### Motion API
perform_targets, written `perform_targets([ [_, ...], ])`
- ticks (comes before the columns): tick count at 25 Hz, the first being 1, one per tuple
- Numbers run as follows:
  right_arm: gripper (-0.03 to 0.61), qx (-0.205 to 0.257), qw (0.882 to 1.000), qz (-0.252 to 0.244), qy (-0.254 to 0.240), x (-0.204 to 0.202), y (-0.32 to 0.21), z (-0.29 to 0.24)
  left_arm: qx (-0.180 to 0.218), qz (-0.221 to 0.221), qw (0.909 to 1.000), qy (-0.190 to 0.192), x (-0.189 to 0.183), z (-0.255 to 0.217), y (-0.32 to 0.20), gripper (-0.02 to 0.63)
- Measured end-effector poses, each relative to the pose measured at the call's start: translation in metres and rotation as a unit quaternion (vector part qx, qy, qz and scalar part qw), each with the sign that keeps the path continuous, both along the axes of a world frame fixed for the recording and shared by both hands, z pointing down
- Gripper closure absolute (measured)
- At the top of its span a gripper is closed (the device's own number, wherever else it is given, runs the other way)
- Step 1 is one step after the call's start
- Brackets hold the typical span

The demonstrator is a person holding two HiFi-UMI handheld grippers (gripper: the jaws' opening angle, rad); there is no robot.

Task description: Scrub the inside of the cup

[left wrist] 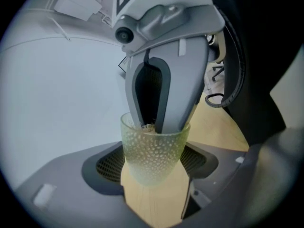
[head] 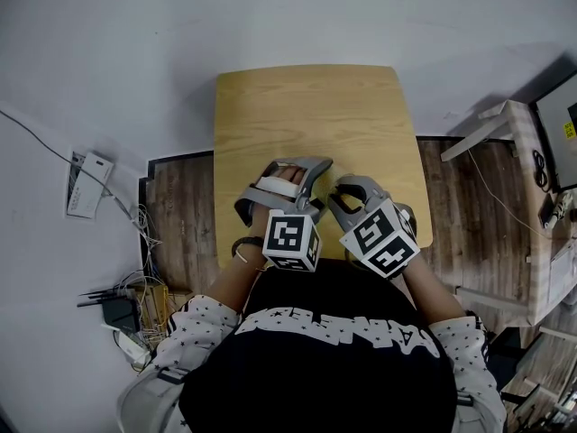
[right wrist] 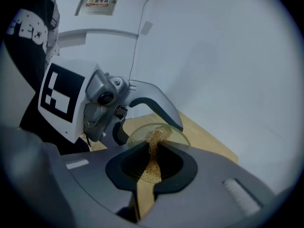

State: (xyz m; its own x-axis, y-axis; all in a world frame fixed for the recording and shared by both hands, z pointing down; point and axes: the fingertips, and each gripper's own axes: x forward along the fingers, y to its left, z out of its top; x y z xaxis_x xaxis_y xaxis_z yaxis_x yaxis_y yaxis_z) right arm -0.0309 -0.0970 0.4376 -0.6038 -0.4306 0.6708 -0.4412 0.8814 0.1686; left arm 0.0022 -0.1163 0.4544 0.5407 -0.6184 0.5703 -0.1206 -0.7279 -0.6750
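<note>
- Broadly: a pale wooden desk (head: 306, 106) stands on a grey floor, with dark wood flooring along its sides in the head view.
- A person in a dark top with white print leans over the near edge of the desk, with both forearms drawn in close.
- The left tool (left wrist: 153, 167) and right tool (right wrist: 153, 163) meet over the near half of the desk, nose to nose and almost touching.
- The left marker cube (head: 290, 239) and right marker cube (head: 379, 239) sit side by side just ahead of the person's chest.
- The left tool is clamped on the cup (left wrist: 152, 151), one jaw on each side of its lower wall. The mouth of the cup points away from that tool's camera.
- The cup is greenish translucent glass with a pebbled surface. It is over the near part of the desk and hidden under the tools in the head view. Whether it touches the desk cannot be told.
- The right tool's jaws are closed on a golden wiry scourer (right wrist: 154, 144).
- The tips of the right tool's jaws reach down past the cup's rim, and the scourer is inside the cup, just below the rim.
</note>
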Motion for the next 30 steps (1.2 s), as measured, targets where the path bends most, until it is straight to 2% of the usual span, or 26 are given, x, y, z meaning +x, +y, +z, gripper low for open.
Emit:
perform_targets([
  [3,0.531,0.036,0.998,-0.039,0.044,0.0,0.004,0.004,-0.008,0.005,1.0,-0.003,0.0,0.002,0.002,0.253],
  [7,0.531,0.058,0.992,-0.08,0.084,0.002,0.007,0.008,-0.018,0.012,0.9998,-0.004,0.001,0.004,0.004,0.253],
  [11,0.531,0.086,0.978,-0.132,0.139,0.005,0.011,0.011,-0.029,0.015,0.9995,0.001,0.003,0.005,0.005,0.253],
  [18,0.529,0.156,0.929,-0.223,0.249,0.011,0.015,0.019,-0.048,0.021,0.9985,0.015,0.008,0.011,0.008,0.253],
  [20,0.529,0.178,0.908,-0.259,0.278,0.012,0.018,0.022,-0.058,0.025,0.9978,0.02,0.01,0.013,0.01,0.253],
  [23,0.528,0.212,0.869,-0.312,0.319,0.016,0.022,0.026,-0.078,0.029,0.9962,0.026,0.012,0.017,0.013,0.253],
  [25,0.528,0.226,0.852,-0.332,0.335,0.019,0.022,0.028,-0.085,0.031,0.9954,0.029,0.013,0.018,0.015,0.253],
  [27,0.528,0.23,0.848,-0.337,0.338,0.02,0.02,0.028,-0.085,0.029,0.9955,0.03,0.013,0.017,0.014,0.253],
  [30,0.529,0.224,0.857,-0.328,0.328,0.02,0.015,0.027,-0.078,0.019,0.9964,0.028,0.011,0.015,0.009,0.253],
])
